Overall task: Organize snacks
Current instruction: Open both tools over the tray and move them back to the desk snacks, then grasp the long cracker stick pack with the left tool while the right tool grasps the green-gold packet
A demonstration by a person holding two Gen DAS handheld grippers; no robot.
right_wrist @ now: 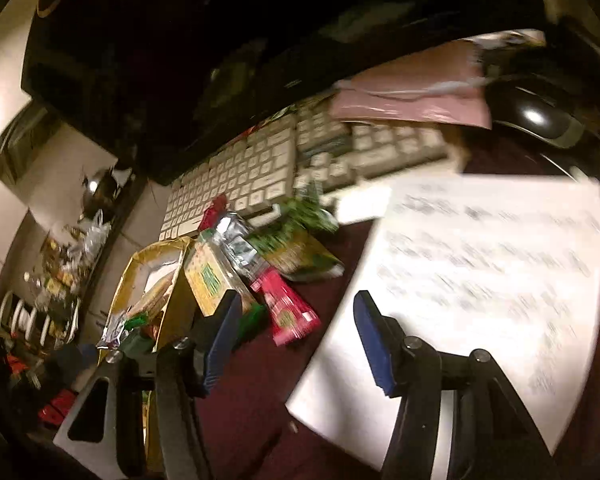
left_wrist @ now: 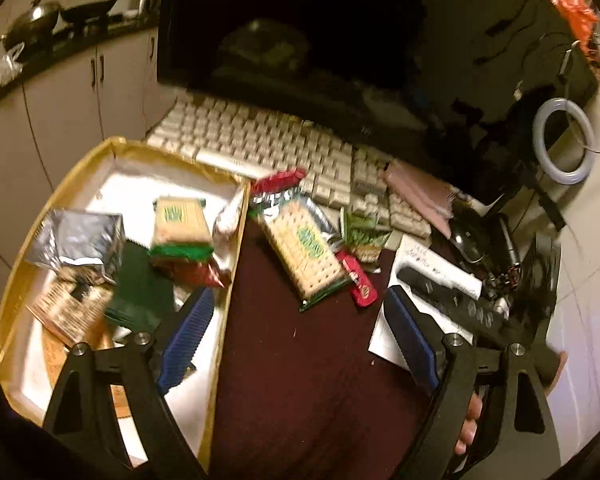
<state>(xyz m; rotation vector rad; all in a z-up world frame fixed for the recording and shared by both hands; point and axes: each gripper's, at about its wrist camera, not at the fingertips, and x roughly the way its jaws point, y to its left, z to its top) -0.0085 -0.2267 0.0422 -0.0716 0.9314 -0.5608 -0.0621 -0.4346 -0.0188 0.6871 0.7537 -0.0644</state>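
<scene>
In box: several snack packets already inside the gold box
Left out: cracker pack, red bar — on the desk
Left gripper: jaws apart, empty
Right gripper: jaws apart, empty

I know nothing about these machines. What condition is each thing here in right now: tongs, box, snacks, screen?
Left tongs: open, holding nothing.
Right tongs: open, holding nothing.
Gold box: open-topped, partly filled with snack packets.
Cracker pack: outside the box, lying flat on the maroon cloth.
Red snack bar: outside the box, beside the cracker pack.
Green packet: outside the box, against the keyboard.
Monitor: dark.
</scene>
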